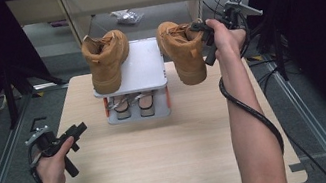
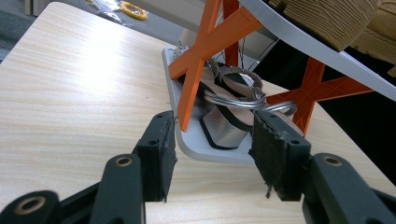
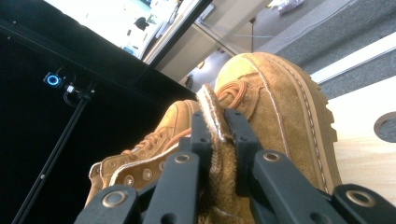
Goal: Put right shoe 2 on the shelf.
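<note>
Two tan suede boots are in play. The left boot [image 1: 106, 61] stands on the top shelf of a small grey shoe rack [image 1: 144, 67] with orange cross braces [image 2: 205, 46]. The right boot [image 1: 181, 50] hangs in the air beside the rack's right edge, toe toward me. My right gripper [image 1: 200, 31] is shut on its fleecy collar [image 3: 215, 135], jaws pinching either side. My left gripper [image 1: 76, 131] rests low at the table's left, open, with nothing between its pads [image 2: 275, 154]; in the left gripper view it faces the rack's lower shelf.
A pair of sandals [image 1: 134, 104] with metal rings [image 2: 233, 99] lies on the rack's lower shelf. The wooden table [image 1: 172, 156] is ringed by dark floor and metal rails. A shelving unit [image 1: 135, 5] stands behind it, and cables trail at the right.
</note>
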Demonstrator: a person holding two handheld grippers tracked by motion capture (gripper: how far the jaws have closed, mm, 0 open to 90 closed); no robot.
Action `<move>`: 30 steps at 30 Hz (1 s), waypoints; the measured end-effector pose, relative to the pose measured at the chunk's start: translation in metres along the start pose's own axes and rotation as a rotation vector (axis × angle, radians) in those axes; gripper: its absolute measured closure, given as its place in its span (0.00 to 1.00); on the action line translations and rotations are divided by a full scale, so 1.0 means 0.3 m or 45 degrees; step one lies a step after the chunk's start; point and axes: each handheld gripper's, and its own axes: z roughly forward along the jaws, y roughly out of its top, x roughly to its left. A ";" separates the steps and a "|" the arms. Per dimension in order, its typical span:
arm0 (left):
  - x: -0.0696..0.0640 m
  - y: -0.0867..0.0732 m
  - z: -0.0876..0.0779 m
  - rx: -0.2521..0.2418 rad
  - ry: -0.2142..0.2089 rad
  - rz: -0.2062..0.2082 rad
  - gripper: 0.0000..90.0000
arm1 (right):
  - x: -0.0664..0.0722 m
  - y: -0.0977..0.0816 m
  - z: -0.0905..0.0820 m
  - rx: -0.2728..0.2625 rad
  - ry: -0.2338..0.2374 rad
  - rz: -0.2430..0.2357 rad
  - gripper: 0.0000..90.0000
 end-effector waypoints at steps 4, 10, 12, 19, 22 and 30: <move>0.000 0.000 -0.001 -0.002 0.000 -0.001 0.54 | 0.006 -0.003 0.010 0.001 0.002 -0.008 0.93; 0.000 0.000 -0.001 -0.001 0.000 0.001 0.55 | 0.027 -0.010 0.022 0.002 0.023 -0.023 0.93; -0.001 0.000 -0.001 0.000 0.000 0.000 0.55 | 0.036 -0.011 0.027 0.004 0.025 -0.017 0.93; 0.003 0.001 -0.003 -0.005 0.003 -0.001 0.55 | 0.059 -0.020 0.051 0.012 0.037 -0.017 0.93; 0.003 0.001 -0.003 -0.004 0.003 0.000 0.55 | 0.067 -0.024 0.062 0.008 0.037 -0.023 0.93; 0.003 0.002 -0.004 -0.005 0.000 -0.001 0.55 | 0.091 -0.036 0.089 0.012 0.051 -0.021 0.93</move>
